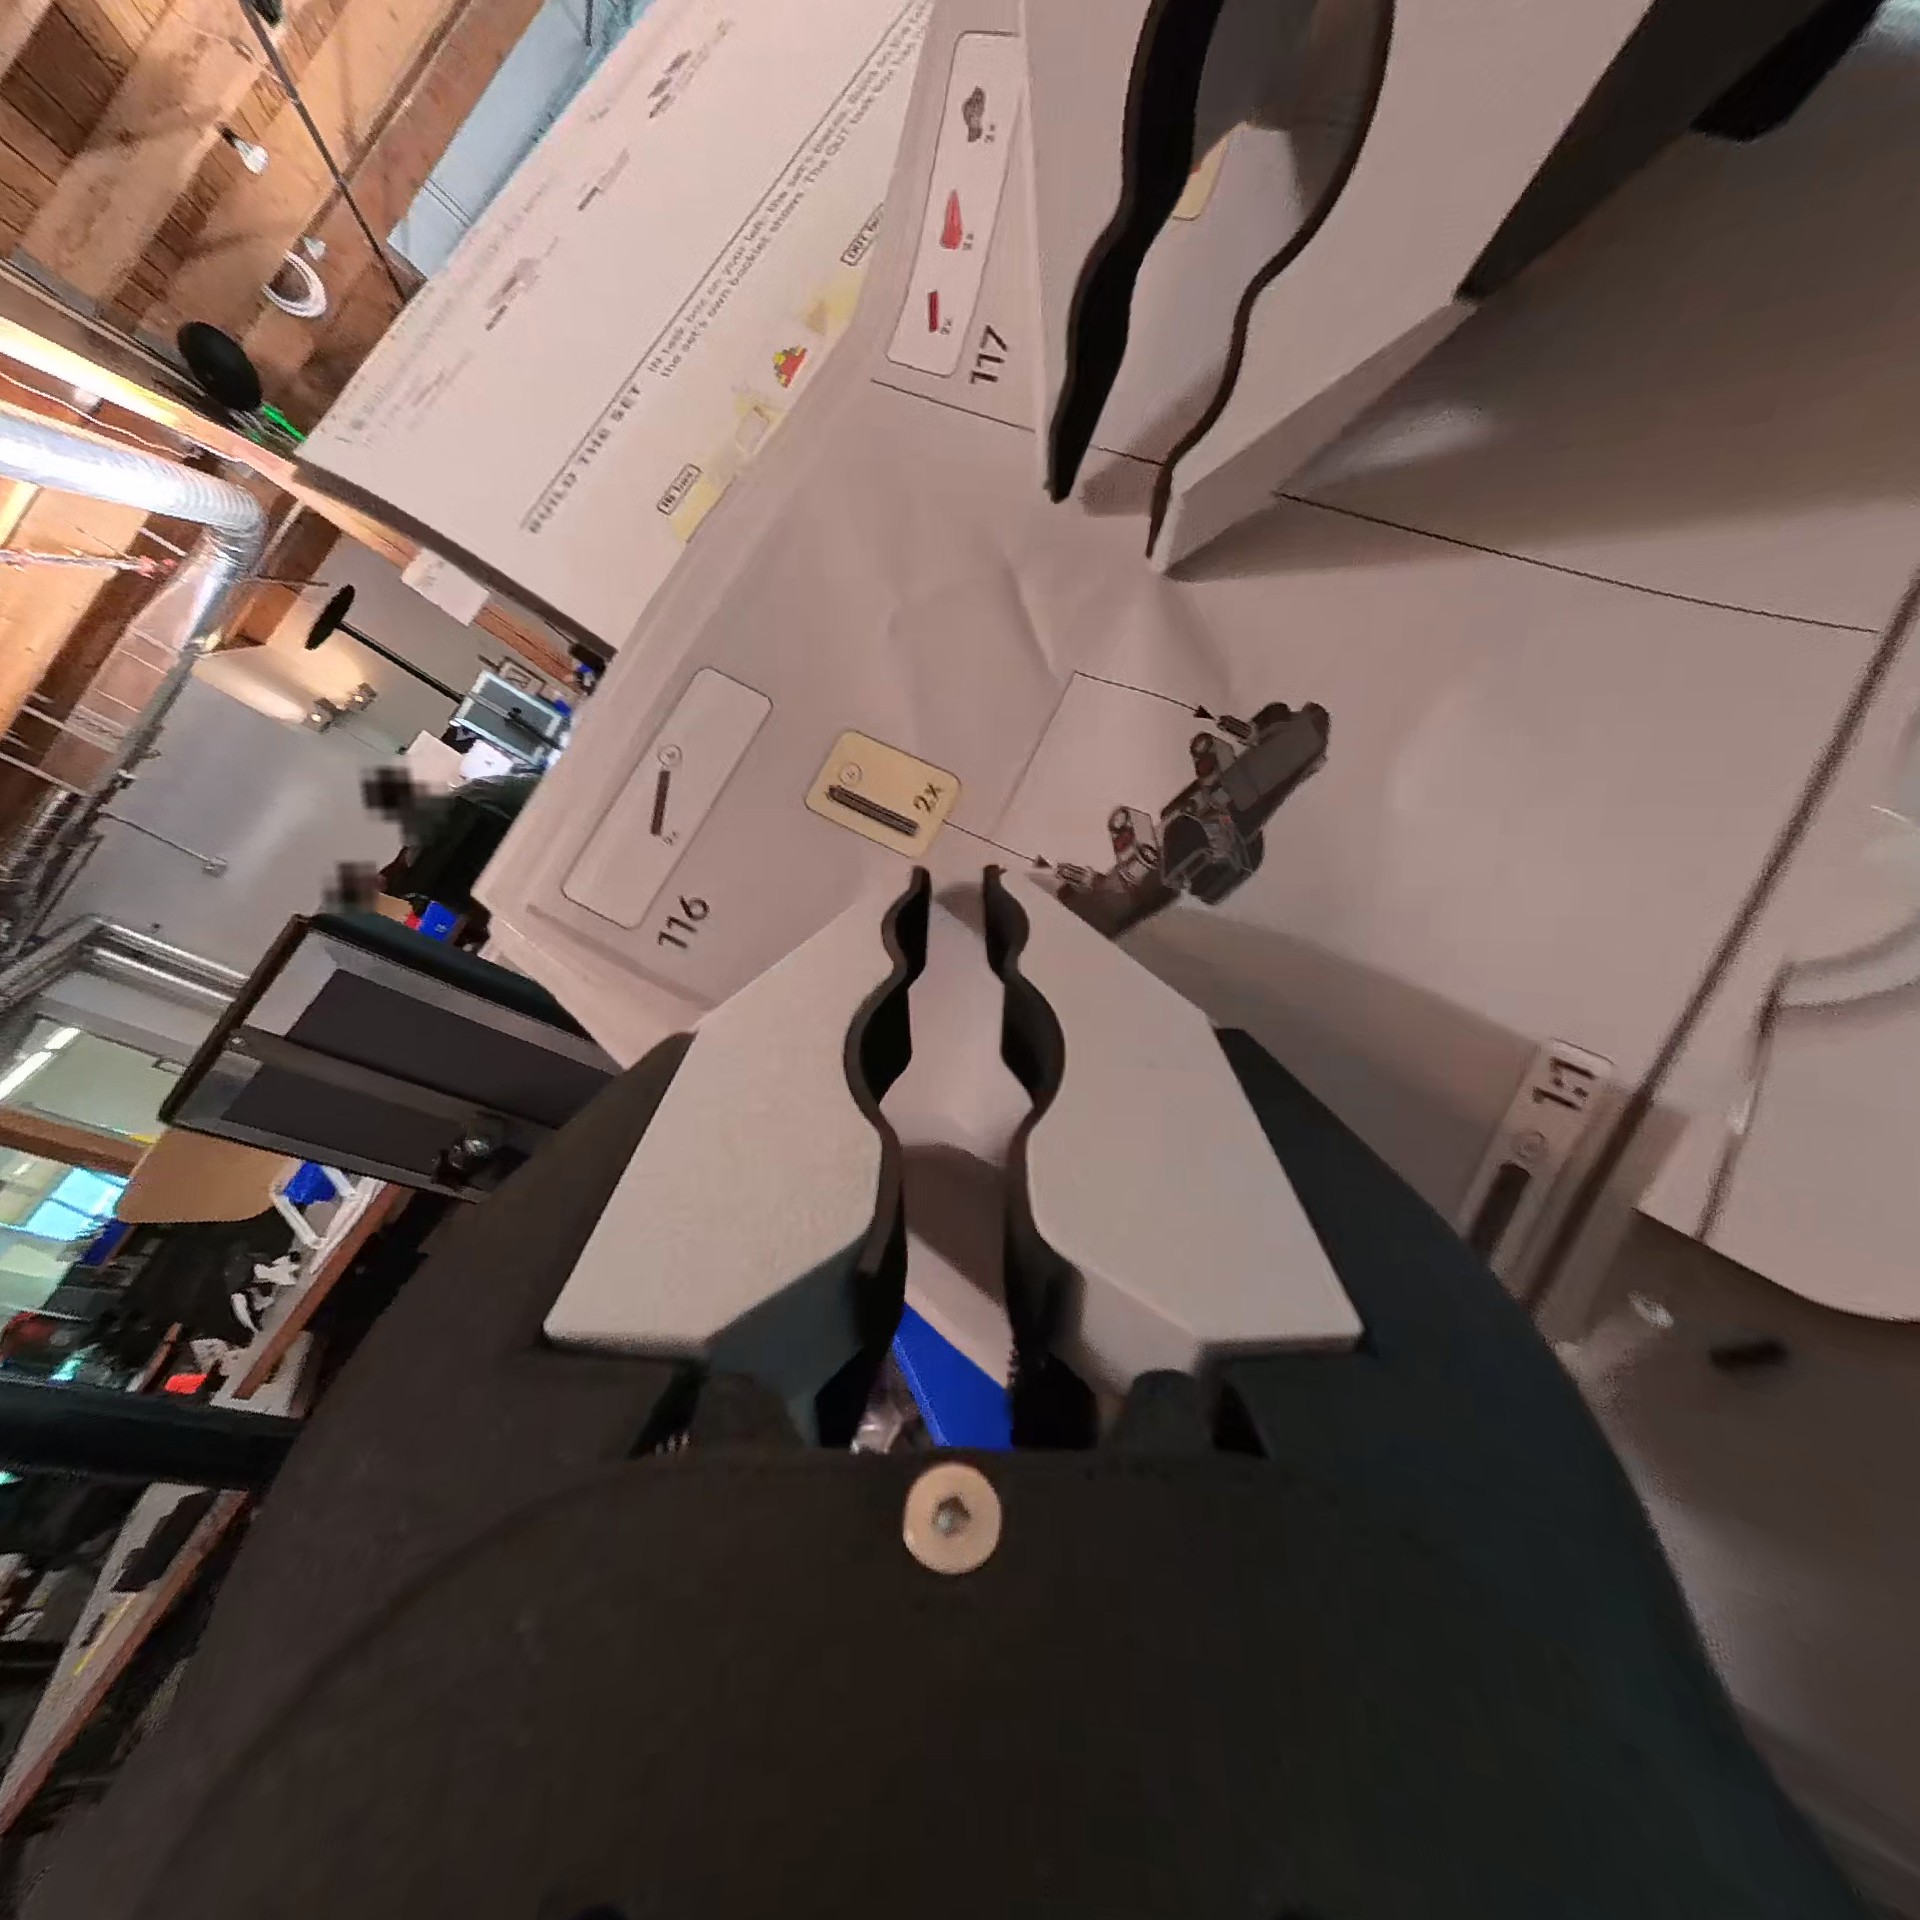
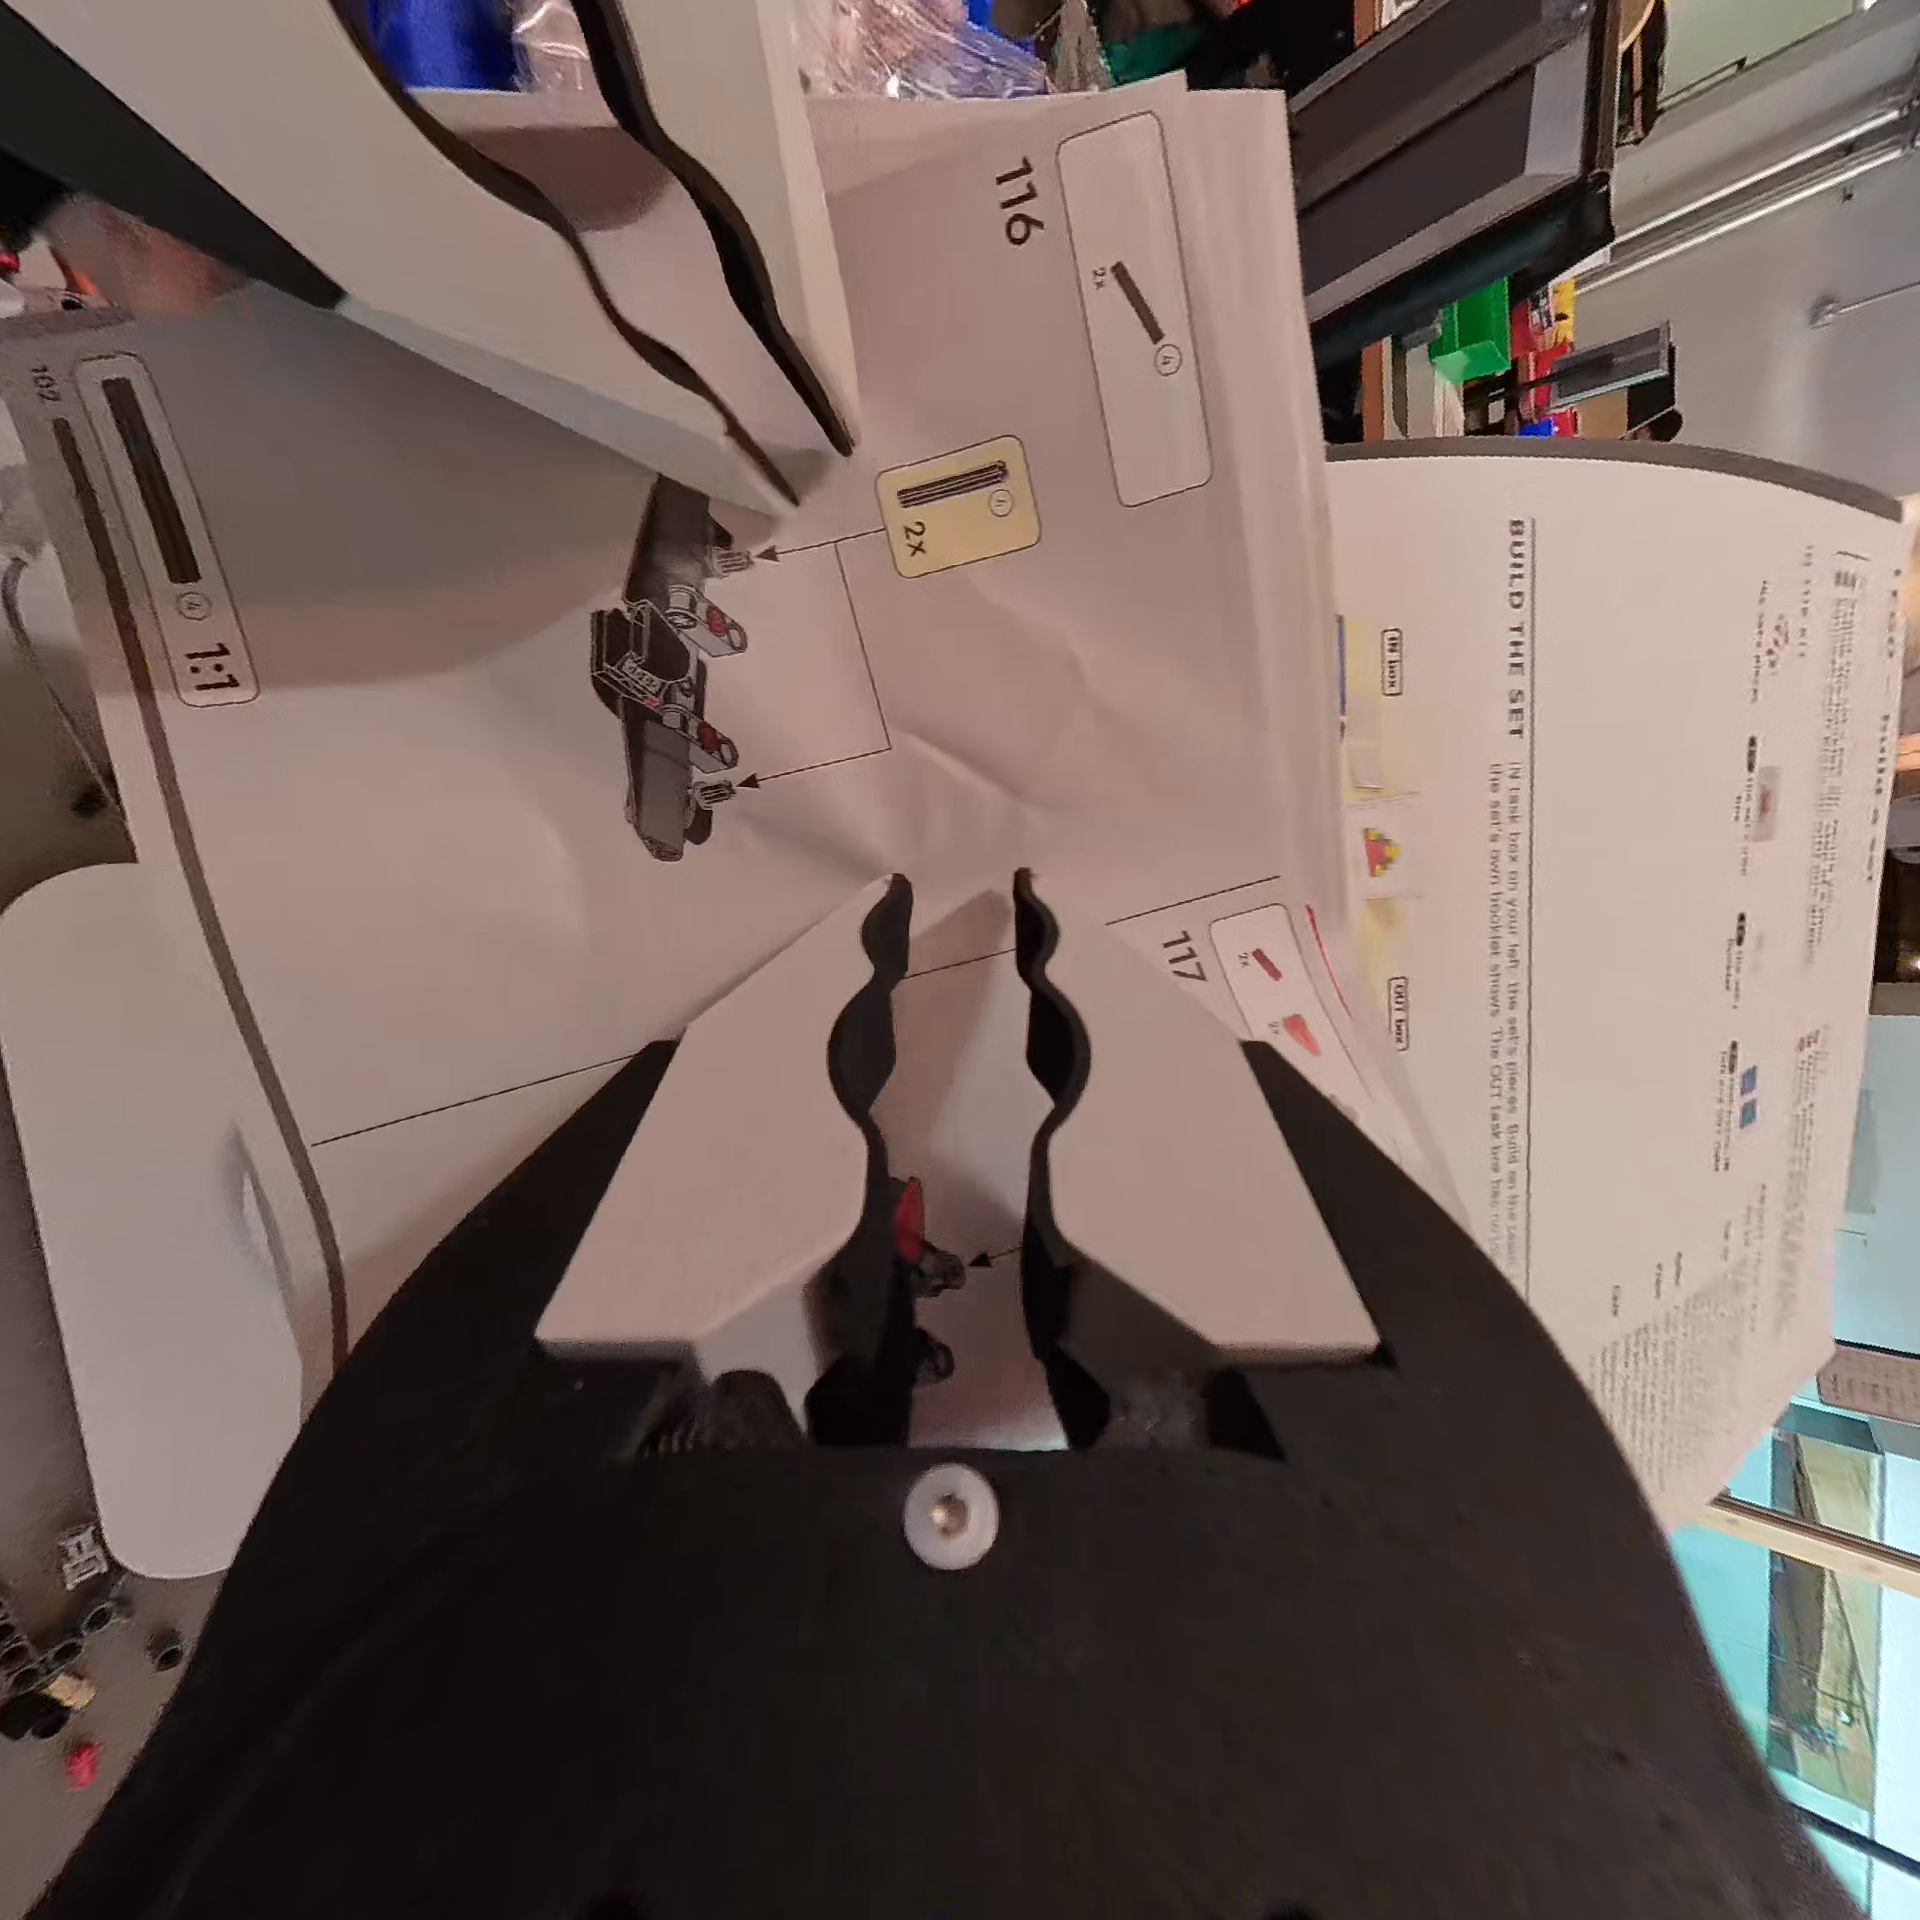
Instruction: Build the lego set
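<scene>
The open instruction booklet (image 1: 1039, 623) lies under both grippers, its creased pages showing step pictures of a dark vehicle model (image 2: 665, 717). My left gripper (image 1: 956, 883) points at the page with a narrow gap between its jaws and nothing between them. It also shows at the top left of the right wrist view (image 2: 821, 473). My right gripper (image 2: 961, 883) is slightly open and empty over the lower step of the page. It shows at the top of the left wrist view (image 1: 1107, 514). The two grippers face each other across the page.
A white printed task sheet (image 2: 1610, 831) lies beside the booklet. Several small loose dark and red pieces (image 2: 52, 1652) lie on the grey table at the lower left. A small black piece (image 1: 1745, 1354) lies by the booklet's edge. A blue bin (image 1: 956, 1382) and plastic bags (image 2: 914, 52) sit behind the left gripper. Left tips to right tips: about 7 cm.
</scene>
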### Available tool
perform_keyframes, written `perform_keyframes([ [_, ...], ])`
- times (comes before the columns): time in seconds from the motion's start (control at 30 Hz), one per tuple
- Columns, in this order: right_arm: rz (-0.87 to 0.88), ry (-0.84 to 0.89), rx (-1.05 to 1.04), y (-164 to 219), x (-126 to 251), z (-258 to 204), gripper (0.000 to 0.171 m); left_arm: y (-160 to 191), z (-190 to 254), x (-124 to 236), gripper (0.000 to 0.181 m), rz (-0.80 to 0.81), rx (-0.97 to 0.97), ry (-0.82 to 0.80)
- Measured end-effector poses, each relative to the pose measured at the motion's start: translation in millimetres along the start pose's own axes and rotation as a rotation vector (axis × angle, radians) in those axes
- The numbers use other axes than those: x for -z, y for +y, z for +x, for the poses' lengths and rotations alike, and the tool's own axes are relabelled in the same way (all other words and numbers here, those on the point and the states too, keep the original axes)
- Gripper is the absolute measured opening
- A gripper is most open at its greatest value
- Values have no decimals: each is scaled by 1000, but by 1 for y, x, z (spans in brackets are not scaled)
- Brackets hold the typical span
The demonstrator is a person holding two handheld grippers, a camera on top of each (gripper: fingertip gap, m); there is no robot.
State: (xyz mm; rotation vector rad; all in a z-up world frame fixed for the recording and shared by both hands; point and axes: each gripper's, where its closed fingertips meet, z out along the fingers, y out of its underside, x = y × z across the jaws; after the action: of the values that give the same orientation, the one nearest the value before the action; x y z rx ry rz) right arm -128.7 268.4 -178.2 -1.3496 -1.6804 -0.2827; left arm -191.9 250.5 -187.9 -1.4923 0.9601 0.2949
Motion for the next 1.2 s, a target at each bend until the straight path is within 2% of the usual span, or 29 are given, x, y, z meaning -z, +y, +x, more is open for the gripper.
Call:
perform_keyframes([
  [0.1,14,2,-11,0,2,-2,16,6,17,16,25,-13,-22,55],
  [0.17,23,0,-12,-1,4,-3,16,12,37,31,35,-21,-110,113],
  [0.27,27,3,0,-2,5,-4,16,25,62,48,37,-48,-241,152],
  [0.33,30,-9,-10,-2,5,-6,14,29,67,54,31,-29,-301,131],
  [0.57,37,-6,-16,-1,5,-6,15,35,81,60,29,-12,-321,202],
  [0.73,44,-8,-17,-1,5,-6,15,43,92,60,40,-37,-323,283],
  [1.2,55,-13,-14,-1,5,-6,15,41,84,62,24,-39,-278,347],
])
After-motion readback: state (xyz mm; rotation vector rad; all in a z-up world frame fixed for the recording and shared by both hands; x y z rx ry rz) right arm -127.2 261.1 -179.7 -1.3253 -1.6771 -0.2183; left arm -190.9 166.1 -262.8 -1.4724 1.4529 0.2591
